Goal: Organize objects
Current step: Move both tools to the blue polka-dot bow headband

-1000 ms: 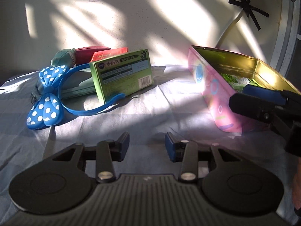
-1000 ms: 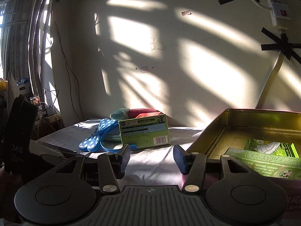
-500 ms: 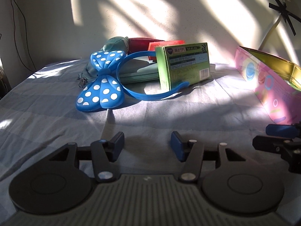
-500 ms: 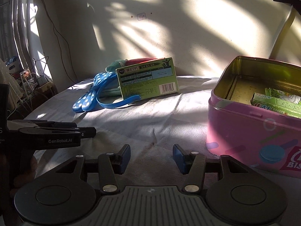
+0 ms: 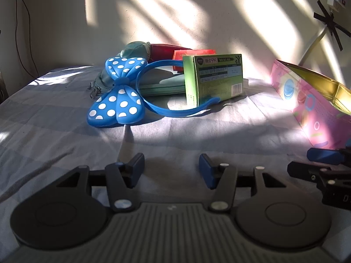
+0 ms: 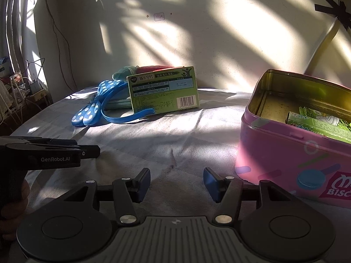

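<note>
Both the left gripper (image 5: 171,169) and right gripper (image 6: 176,183), wide and empty, have backed off the pink tin (image 6: 296,153) toward the green box (image 5: 216,76) at 12 o'clock, likely the next pick.

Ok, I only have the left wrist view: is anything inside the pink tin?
Observer: Yes, green packets lie in the tin, toward the right of the right wrist view.
Operator: Any room in it?
Observer: The floor at its left end is bare.
Operator: And is the right gripper open?
Observer: Yes, the right gripper is open and holds nothing, low over the cloth beside the tin's near corner.
</note>
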`<state>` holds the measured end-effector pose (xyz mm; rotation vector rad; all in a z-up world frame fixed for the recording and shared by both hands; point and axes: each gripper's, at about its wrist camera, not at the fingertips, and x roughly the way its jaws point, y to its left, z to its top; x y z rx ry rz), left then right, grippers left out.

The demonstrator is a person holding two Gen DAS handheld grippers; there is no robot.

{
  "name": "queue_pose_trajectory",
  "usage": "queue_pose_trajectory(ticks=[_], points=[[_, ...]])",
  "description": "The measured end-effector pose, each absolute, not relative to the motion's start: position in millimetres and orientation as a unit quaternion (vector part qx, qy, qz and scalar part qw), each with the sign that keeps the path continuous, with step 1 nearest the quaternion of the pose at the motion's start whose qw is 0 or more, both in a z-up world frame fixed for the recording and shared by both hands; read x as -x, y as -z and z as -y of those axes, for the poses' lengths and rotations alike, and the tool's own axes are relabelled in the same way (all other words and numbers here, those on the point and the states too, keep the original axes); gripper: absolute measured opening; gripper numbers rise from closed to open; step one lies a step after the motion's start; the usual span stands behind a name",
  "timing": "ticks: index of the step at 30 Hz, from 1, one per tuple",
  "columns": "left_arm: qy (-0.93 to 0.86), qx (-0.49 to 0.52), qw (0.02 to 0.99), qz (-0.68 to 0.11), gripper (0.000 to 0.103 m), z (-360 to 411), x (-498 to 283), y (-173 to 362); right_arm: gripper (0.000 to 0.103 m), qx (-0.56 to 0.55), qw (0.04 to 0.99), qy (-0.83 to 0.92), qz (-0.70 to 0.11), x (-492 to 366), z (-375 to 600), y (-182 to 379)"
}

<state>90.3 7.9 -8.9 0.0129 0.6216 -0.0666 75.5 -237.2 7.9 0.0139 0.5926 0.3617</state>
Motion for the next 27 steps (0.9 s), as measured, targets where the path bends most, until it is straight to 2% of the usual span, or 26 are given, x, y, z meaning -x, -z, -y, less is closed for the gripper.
queue_pose_trajectory(ticks=[7,15,18,20,23,25,26,27], points=[[0.024,-0.001,0.951,-0.307,0.057,-17,-91,8,0.054,0.02,0.938,-0.186,-0.292,-80,208,-8],[-0.058,0.047,0.956,-0.284,0.057,-88,-106,-3,0.054,0.064,0.924,-0.237,-0.293,-106,150,-8],[-0.117,0.083,0.95,-0.276,0.058,-122,-115,3,0.048,0.101,0.925,-0.253,-0.266,-123,116,-12],[-0.122,0.137,0.945,-0.272,0.058,-138,-118,3,0.048,0.13,0.925,-0.261,-0.243,-137,96,-16],[-0.13,0.124,0.947,-0.267,0.058,-130,-122,1,0.048,0.179,0.921,-0.264,-0.225,-161,71,-15],[-0.132,0.112,0.956,-0.237,0.058,-125,-117,-2,0.038,0.188,0.911,-0.271,-0.248,-176,59,-9],[-0.133,0.111,0.957,-0.231,0.058,-123,-116,-3,0.019,0.174,0.905,-0.288,-0.259,-182,57,-10],[-0.136,0.115,0.958,-0.225,0.058,-126,-115,-4,0.005,0.17,0.897,-0.307,-0.269,-184,53,-12]])
